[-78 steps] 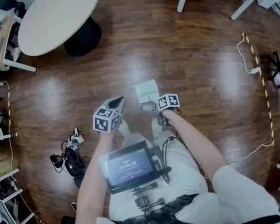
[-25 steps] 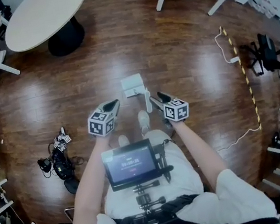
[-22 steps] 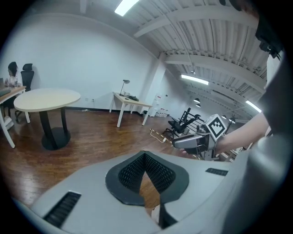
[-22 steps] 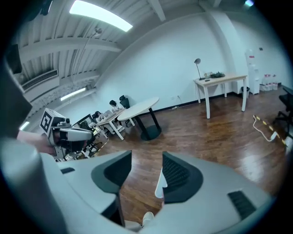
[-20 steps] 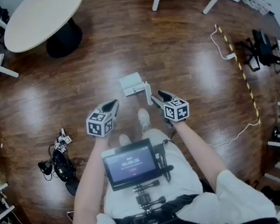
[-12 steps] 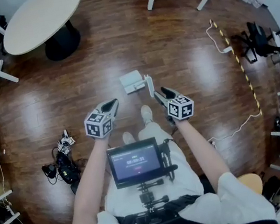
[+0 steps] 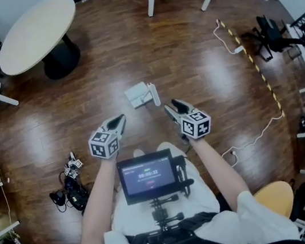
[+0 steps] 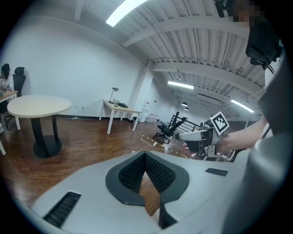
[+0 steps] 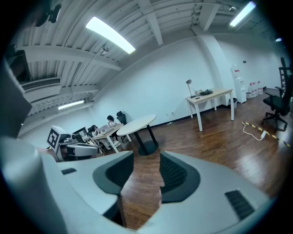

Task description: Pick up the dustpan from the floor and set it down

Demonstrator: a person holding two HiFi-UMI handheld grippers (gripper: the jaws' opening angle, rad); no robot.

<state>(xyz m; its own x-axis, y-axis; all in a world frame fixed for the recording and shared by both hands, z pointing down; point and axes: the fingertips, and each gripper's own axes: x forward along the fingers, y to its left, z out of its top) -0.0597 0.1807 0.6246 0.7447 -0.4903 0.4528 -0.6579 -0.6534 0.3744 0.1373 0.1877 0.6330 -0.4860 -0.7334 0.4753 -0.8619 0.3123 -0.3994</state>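
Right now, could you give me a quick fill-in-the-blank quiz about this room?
1. The dustpan sits on the ____.
2. The table at the upper left of the head view has a ____ top.
3. The dustpan's colour is ____.

Missing words: floor; round; white.

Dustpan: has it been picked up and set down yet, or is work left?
Done, apparently: the dustpan lies on the floor, clear of both grippers. In hand: nothing. The right gripper has just been closing, but its jaws stand apart with nothing between; the left gripper is shut, empty. Left: nothing visible, though the lift itself doesn't show here.
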